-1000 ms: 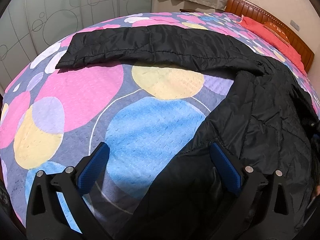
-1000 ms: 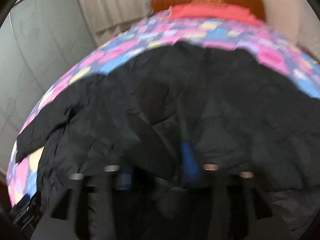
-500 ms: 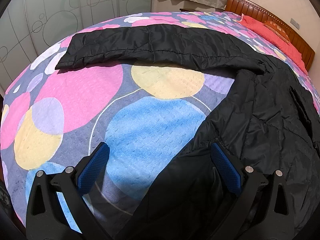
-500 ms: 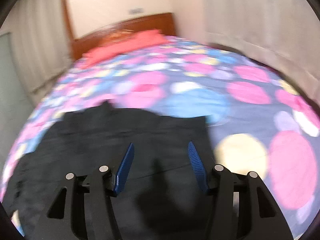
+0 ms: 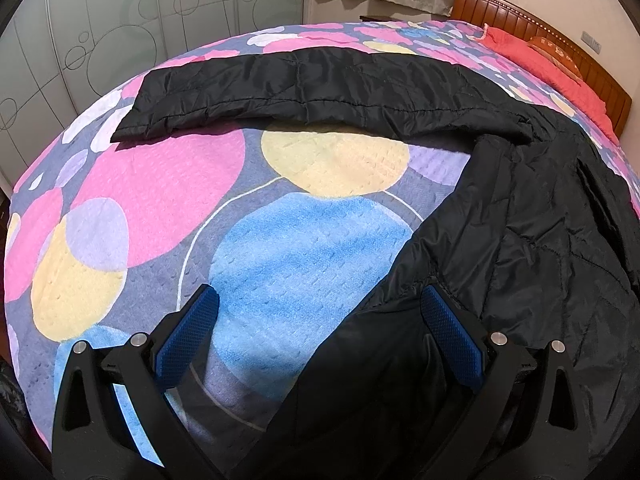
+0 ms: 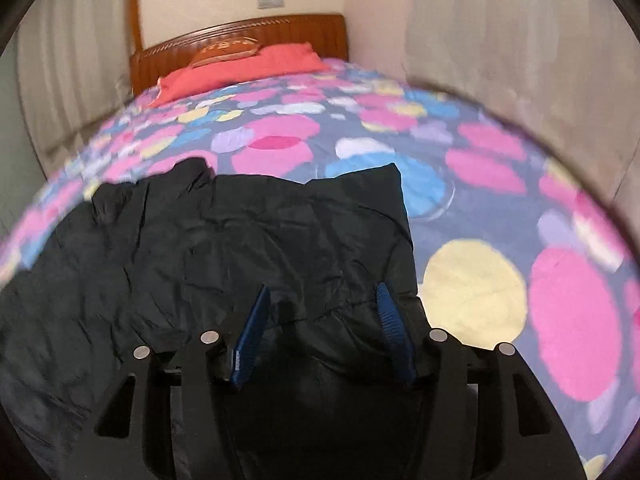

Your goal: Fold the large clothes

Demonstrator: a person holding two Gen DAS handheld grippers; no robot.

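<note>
A black quilted jacket (image 5: 540, 240) lies on the bed. One sleeve (image 5: 320, 88) stretches flat to the left across the far part of the bedspread. My left gripper (image 5: 320, 320) is open, low over the jacket's left hem edge, holding nothing. In the right wrist view the jacket (image 6: 240, 240) lies folded over on itself, its corner (image 6: 394, 176) pointing away. My right gripper (image 6: 324, 312) is open just above the jacket's near right edge, empty.
The bedspread (image 5: 180, 200) has pink, blue and yellow circles. A wooden headboard (image 6: 240, 36) and red pillows (image 6: 240, 68) are at the far end. Frosted wardrobe doors (image 5: 120, 28) stand to the left, curtains (image 6: 500, 40) to the right.
My right gripper let go of the jacket, opened and swung right, now facing the headboard. The jacket body settled flatter. My left gripper stayed still and open.
</note>
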